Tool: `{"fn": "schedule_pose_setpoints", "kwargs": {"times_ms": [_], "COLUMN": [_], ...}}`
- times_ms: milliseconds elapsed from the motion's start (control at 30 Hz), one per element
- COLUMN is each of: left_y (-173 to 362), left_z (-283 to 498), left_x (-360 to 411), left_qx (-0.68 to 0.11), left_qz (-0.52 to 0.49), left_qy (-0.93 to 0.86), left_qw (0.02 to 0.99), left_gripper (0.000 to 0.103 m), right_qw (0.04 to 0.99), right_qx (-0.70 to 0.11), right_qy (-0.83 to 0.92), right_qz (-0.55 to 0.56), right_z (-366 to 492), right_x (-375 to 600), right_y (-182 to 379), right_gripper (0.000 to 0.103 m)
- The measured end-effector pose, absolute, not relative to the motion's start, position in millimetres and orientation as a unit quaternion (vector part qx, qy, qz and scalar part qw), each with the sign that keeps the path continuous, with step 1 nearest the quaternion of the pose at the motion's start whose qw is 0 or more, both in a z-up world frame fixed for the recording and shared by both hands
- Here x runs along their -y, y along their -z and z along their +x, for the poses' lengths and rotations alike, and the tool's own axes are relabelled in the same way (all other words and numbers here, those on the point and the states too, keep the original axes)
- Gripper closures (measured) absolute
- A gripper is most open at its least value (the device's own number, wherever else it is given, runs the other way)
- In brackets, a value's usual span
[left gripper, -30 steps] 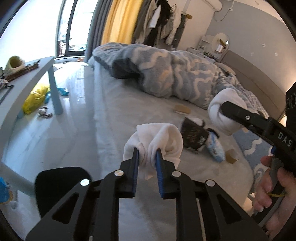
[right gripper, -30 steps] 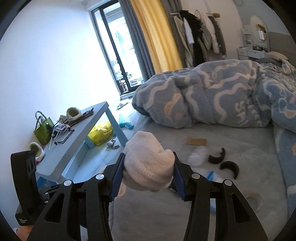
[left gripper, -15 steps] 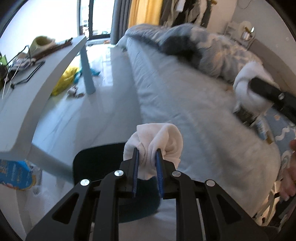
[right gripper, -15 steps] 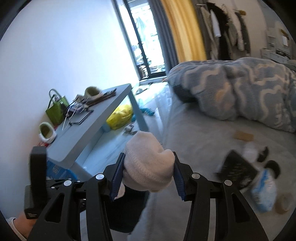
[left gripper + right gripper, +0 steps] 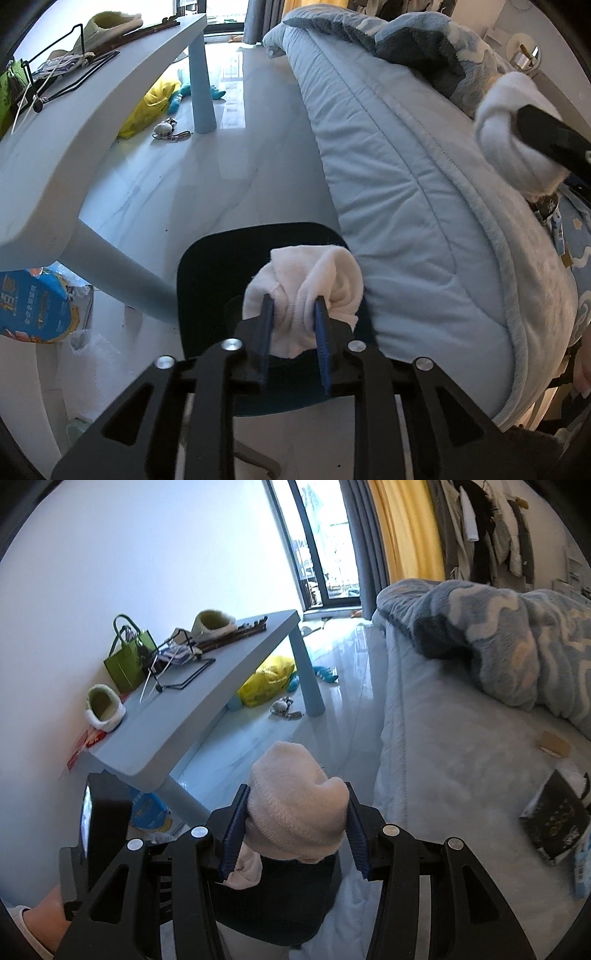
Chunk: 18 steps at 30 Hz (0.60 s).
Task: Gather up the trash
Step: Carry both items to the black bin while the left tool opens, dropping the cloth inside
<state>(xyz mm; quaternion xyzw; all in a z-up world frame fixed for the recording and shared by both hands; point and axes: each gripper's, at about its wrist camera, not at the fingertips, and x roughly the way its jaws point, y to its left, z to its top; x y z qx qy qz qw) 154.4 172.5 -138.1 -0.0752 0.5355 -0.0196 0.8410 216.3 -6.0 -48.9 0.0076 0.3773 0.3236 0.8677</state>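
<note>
1. bin (image 5: 207, 258) now directly under left gripper (image 5: 293, 332); earlier, both grippers over bed (image 5: 406, 184). carry judged complete, drop-off next.
2. left gripper jaws just easing apart, white sock (image 5: 310, 284) between them, pads apparently touching it, not yet fallen.
3. right gripper (image 5: 295, 830) clamped on cream sock (image 5: 295, 805), over same bin (image 5: 280, 904).
4. white sock bunched, soft, folded over itself; cream sock balled, tail hanging below.
5. more litter left on bed: dark packet (image 5: 554, 827).

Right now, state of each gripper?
Left gripper: fingers just opening, white balled sock still between them.
Right gripper: closed on cream balled sock.
</note>
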Motion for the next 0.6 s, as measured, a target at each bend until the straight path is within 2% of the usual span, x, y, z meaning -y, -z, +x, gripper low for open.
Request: {"fn": "schedule_pose_setpoints", "kwargs": {"times_ms": [100,133,200,400,600], "left_y": [136,135,130,104,69], "left_z": [150,149,145,138,124], "left_x": [-180,-182,-187,-205,-224], "left_qx": [-0.530,-0.528,-0.516,-0.467,-0.397], "left_qz": [-0.079,-0.078,-0.078,-0.089,-0.085], "left_qy": [0.017,0.016,0.011,-0.006,-0.026], "left_qw": [0.844,0.846,0.853,0.880,0.913], "left_gripper": [0.065,0.054,0.042,0.031,0.027], "right_qw": [0.862,0.861,0.858,0.846,0.832], "right_qx": [-0.389,-0.393,-0.400,-0.428,-0.456], "right_qy": [-0.324,-0.323,-0.321,-0.317,-0.314], "right_qz": [-0.005,-0.011,-0.020,-0.029,-0.041], "right_z": [218,218,219,224,227], "right_x": [-7,-11,-18,-34,-56], "right_y": [58,61,68,92,119], "right_gripper": [0.053,0.054,0.053,0.054,0.053]}}
